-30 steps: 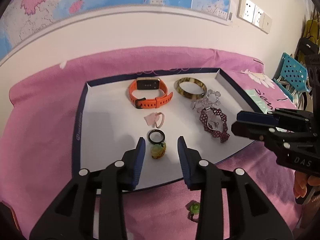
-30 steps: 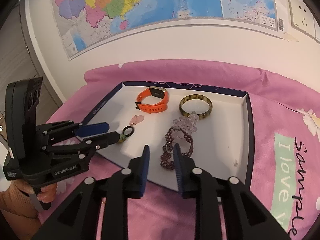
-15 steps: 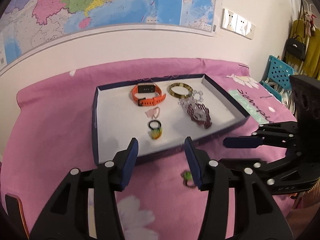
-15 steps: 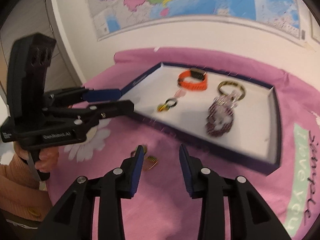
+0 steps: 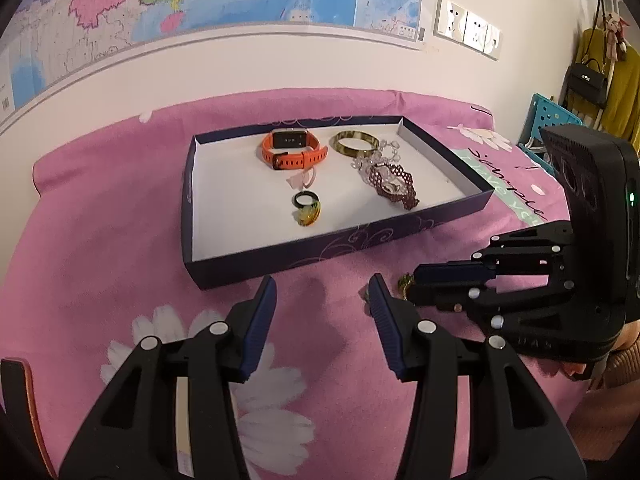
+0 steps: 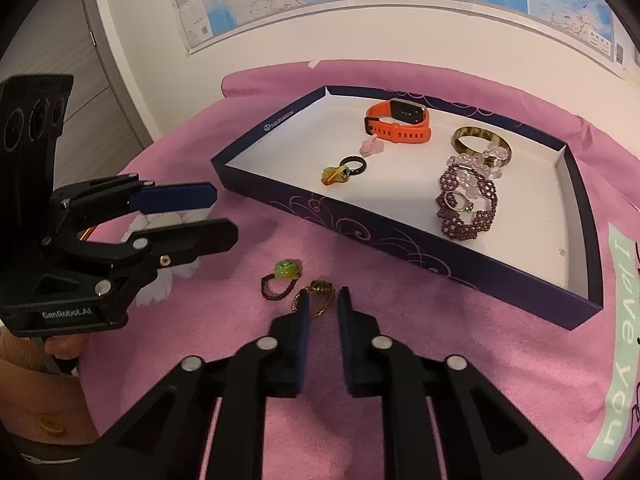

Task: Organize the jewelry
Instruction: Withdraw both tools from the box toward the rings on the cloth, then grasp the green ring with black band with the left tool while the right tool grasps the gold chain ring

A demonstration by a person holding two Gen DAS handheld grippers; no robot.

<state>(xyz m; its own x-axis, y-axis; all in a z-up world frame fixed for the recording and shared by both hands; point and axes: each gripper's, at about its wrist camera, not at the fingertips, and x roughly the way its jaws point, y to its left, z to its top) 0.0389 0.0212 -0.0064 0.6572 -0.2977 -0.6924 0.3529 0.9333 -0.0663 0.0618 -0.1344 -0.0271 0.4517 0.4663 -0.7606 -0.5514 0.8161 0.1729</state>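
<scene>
1. The right gripper's (image 6: pixel 322 306) fingers (image 6: pixel 301 316) are set to a narrow gap and hold nothing; the gold ring with the dark green stone (image 6: pixel 316 300) lies on the pink bedcover (image 6: pixel 400 320) right at their tips, its hoop partly behind the left fingertip.
2. The left gripper's (image 5: pixel 322 300) fingers (image 5: pixel 262 312) are spread wide and empty, hovering over the bedcover in front of the box's near wall.
3. A second ring, dark beaded band with a light green stone (image 6: pixel 282 278), lies just to the left of the gold one, touching or nearly so; I cannot tell which.
4. Both rings sit outside the navy box (image 6: pixel 400 240), just short of its near wall.
5. The right gripper is clearly nearer the gold ring; the ring lies flat, stone end pointing away toward the box, so I judge a short advance and closing would take it.
</scene>
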